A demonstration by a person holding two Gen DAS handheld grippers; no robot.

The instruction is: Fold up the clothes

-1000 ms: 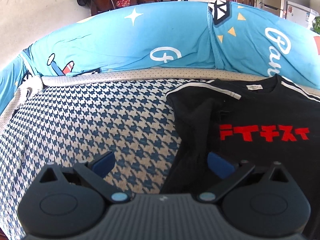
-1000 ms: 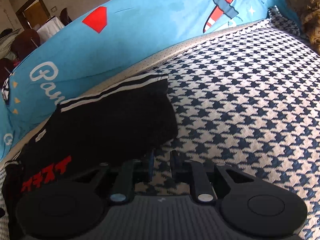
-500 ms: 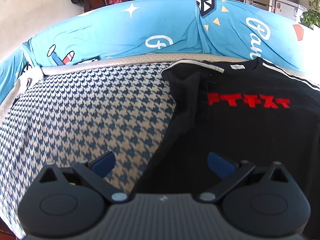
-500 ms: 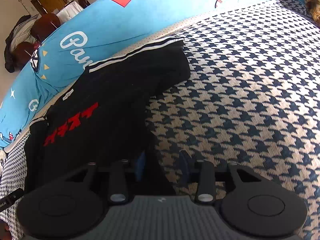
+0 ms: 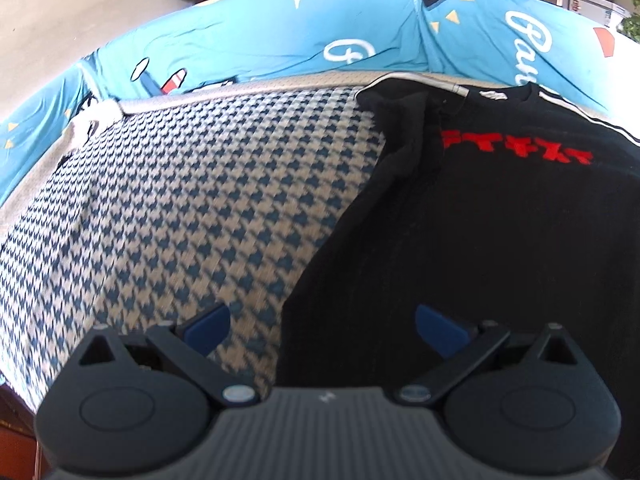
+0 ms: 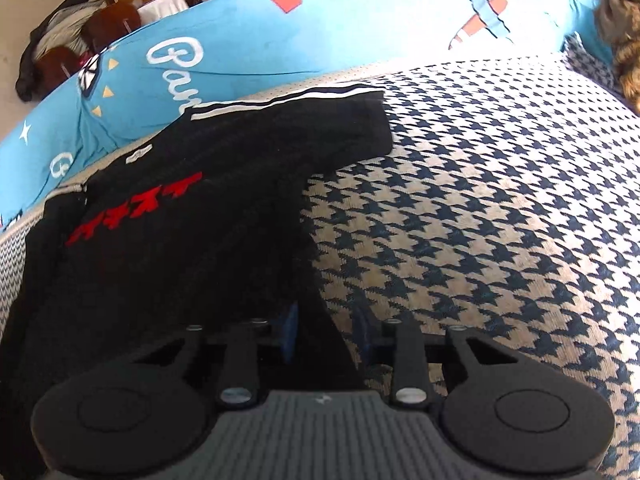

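Your black T-shirt (image 5: 500,220) is soft, light knit cloth, so expect it to sag, drag and crease the moment you lift it; it will not hold a shape, and a single layer can slide off the pads. Take it at the hem corners or along a side edge, pinching both layers, and lift evenly from both sides so the fold line lies straight.

It lies front up on the houndstooth sofa seat (image 5: 192,208), collar toward the blue printed backrest cover (image 5: 260,40), with the red lettering (image 5: 516,148) across the chest and white stripes (image 6: 280,100) running along the shoulder and sleeve. The sleeve (image 5: 404,128) on your left side is already turned in and bunched over the body; the other sleeve (image 6: 352,128) lies spread flat out to the side.

Your left gripper (image 5: 322,326) stands spread wide with nothing between its blue pads (image 5: 206,326); the shirt's side edge runs just in front of the gap, one finger over the seat, the other over black cloth. Your right gripper (image 6: 324,330) is narrow and its jaws are closing, with the shirt's lower edge lying in the gap between them; the pads do not appear to be pressing on it, though the dark fabric makes this hard to judge.
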